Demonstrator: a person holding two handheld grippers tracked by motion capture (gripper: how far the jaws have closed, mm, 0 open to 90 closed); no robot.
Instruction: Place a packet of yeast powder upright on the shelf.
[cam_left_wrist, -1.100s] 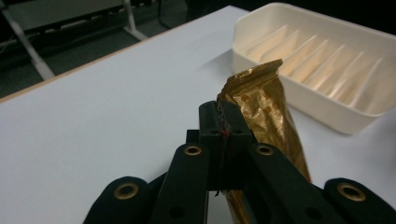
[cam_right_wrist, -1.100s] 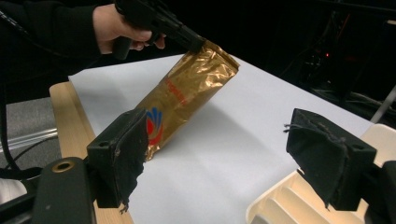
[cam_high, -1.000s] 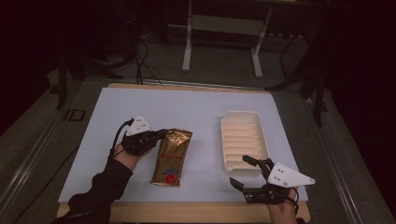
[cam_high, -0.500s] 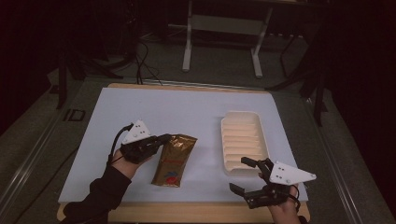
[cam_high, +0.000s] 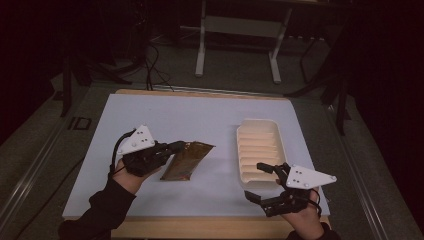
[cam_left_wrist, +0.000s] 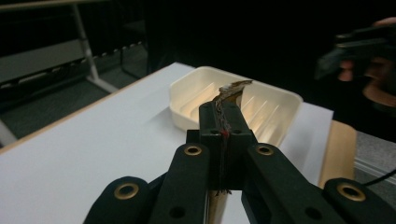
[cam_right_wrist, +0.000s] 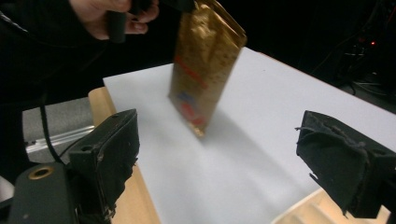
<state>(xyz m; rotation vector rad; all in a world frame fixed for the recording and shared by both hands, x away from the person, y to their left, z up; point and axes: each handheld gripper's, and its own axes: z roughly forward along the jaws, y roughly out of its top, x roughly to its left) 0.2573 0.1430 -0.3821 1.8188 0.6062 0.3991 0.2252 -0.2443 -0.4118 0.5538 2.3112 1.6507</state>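
A gold snack packet (cam_high: 186, 159) with red print hangs above the white table, lifted at one edge. My left gripper (cam_high: 176, 147) is shut on that edge; in the left gripper view the packet's crinkled rim (cam_left_wrist: 229, 95) sticks up between the closed jaws. The right gripper view has the gold packet (cam_right_wrist: 205, 60) dangling over the table, its lower corner just above the surface. My right gripper (cam_high: 259, 181) stands open near the front edge, beside the near end of a cream ribbed tray (cam_high: 260, 150), with nothing between its jaws (cam_right_wrist: 233, 158).
The white tabletop (cam_high: 165, 117) stretches bare behind the packet. A wooden rim (cam_high: 200, 227) runs along the table's front edge. Beyond the table stand a metal frame (cam_high: 237, 30) and cables on a dark floor.
My left gripper has raised the packet's edge and tilted it up off the table, shifting slightly nearer. The right gripper has stayed open, drifting a little to the right.
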